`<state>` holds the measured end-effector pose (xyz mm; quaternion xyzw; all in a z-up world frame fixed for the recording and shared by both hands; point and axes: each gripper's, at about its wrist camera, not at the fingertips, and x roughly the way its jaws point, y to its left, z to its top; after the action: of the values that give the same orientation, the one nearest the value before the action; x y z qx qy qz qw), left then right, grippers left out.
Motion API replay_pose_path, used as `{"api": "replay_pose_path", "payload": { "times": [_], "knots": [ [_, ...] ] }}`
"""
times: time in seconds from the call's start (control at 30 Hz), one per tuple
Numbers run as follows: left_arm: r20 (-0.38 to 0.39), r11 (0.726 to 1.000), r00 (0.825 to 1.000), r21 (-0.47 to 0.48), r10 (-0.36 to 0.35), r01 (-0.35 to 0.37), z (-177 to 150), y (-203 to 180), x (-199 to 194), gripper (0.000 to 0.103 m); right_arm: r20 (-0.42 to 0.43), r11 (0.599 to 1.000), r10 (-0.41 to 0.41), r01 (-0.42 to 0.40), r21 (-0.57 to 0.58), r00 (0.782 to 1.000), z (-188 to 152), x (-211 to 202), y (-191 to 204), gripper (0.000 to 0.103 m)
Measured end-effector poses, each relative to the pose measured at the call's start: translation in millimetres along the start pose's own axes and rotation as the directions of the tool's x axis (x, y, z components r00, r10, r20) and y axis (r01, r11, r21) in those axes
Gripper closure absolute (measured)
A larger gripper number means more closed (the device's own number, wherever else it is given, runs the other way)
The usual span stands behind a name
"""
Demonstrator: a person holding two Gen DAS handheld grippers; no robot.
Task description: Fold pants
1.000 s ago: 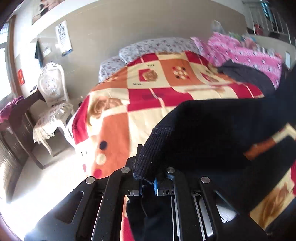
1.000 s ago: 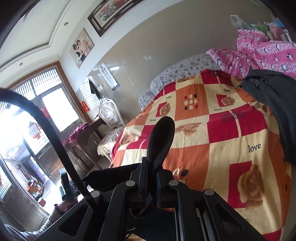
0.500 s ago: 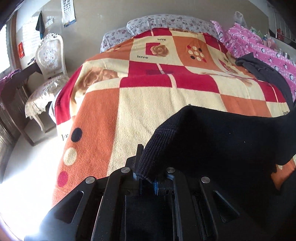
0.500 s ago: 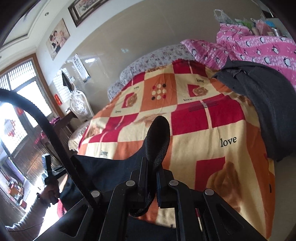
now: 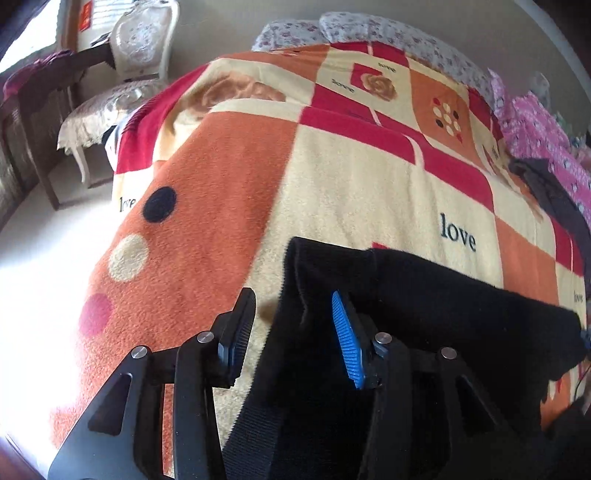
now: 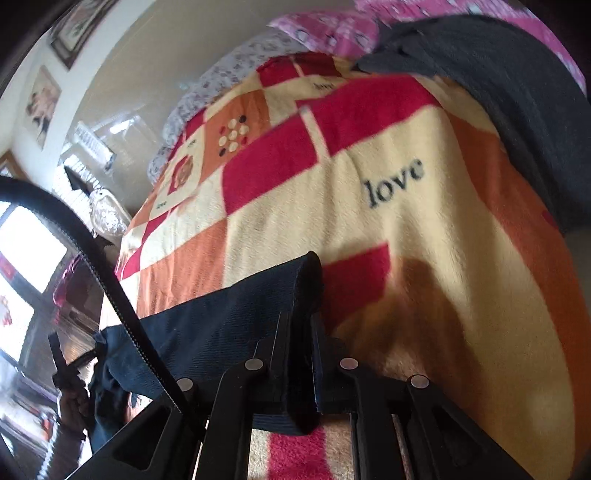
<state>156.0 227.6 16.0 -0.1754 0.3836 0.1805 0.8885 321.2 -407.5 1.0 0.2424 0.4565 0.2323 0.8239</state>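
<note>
Crosswise (gripper to gripper), black pants [image 5: 436, 295]

Beyond the black ribbed pants [image 5: 424, 295], the orange, red and cream checked fleece blanket [image 5: 351, 177] lies flat and bare toward the floral grey pillows [image 5: 369, 29], open room for a gripper. To the right of the pants a dark grey garment [image 6: 517, 92] and a pink patterned quilt [image 5: 535, 125] block the blanket's edge. Left of the pants, past the blanket's edge, stands a white ornate chair [image 5: 136, 44].
</note>
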Motion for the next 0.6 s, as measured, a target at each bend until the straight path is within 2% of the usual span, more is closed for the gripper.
{"api": "replay_pose_path", "payload": {
  "times": [0.13, 0.2, 0.33, 0.6],
  "knots": [
    [0.081, 0.985, 0.996, -0.169, 0.041, -0.027, 0, 29, -14, 0.06, 0.143, 1.0, 0.024, -0.021, -0.022, 0.989, -5, -25, 2, 0.09],
    [0.086, 0.973, 0.994, -0.227, 0.064, -0.043, -1, 38, -15, 0.06, 0.187, 0.999, 0.048, -0.043, -0.034, 0.981, -8, -35, 3, 0.087],
    [0.072, 0.972, 0.992, -0.217, 0.105, -0.087, -1, 34, -11, 0.06, 0.228, 0.999, 0.052, -0.047, -0.026, 0.972, -8, -43, 4, 0.082],
    [0.053, 0.969, 0.988, -0.21, 0.144, -0.129, -2, 33, -8, 0.06, 0.212, 0.997, 0.079, -0.073, -0.032, 0.974, -7, -38, 8, 0.078]
  ]
}}
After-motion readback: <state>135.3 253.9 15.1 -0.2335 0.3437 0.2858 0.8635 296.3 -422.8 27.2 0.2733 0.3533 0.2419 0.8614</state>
